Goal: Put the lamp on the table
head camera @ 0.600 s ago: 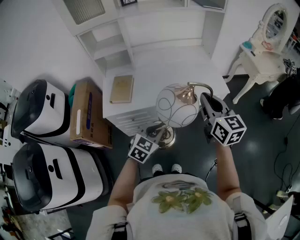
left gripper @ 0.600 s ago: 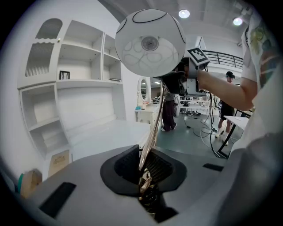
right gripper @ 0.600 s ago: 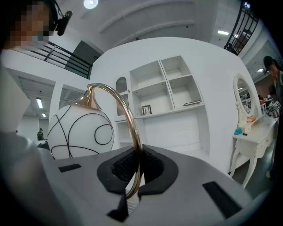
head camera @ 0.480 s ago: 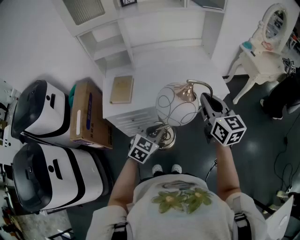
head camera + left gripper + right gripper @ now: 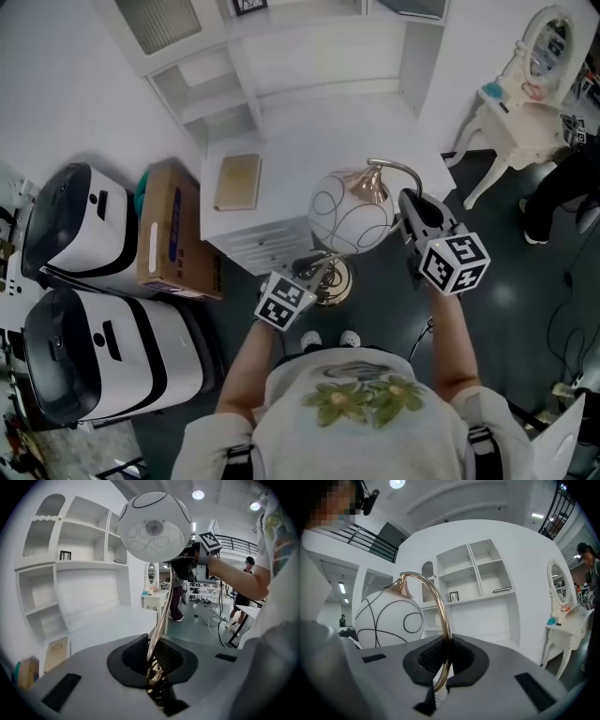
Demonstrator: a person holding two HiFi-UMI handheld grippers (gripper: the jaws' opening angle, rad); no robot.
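Note:
The lamp has a white globe shade (image 5: 349, 210) with thin black lines, a curved rose-gold stem (image 5: 405, 172) and a round metal base (image 5: 330, 275). It hangs in the air in front of the white table (image 5: 309, 141), its shade just over the table's front edge. My left gripper (image 5: 307, 266) is shut on the lower stem (image 5: 154, 641) near the base. My right gripper (image 5: 408, 204) is shut on the arched upper stem (image 5: 440, 606), with the shade (image 5: 389, 618) to its left.
A tan book (image 5: 237, 181) lies on the table's left part. White shelves (image 5: 216, 75) rise behind it. A cardboard box (image 5: 172, 232) and two white-and-black machines (image 5: 89, 352) stand on the left. A white dressing table with mirror (image 5: 534, 103) stands far right.
The lamp and both grippers have shifted slightly forward toward the table, with both grips unchanged.

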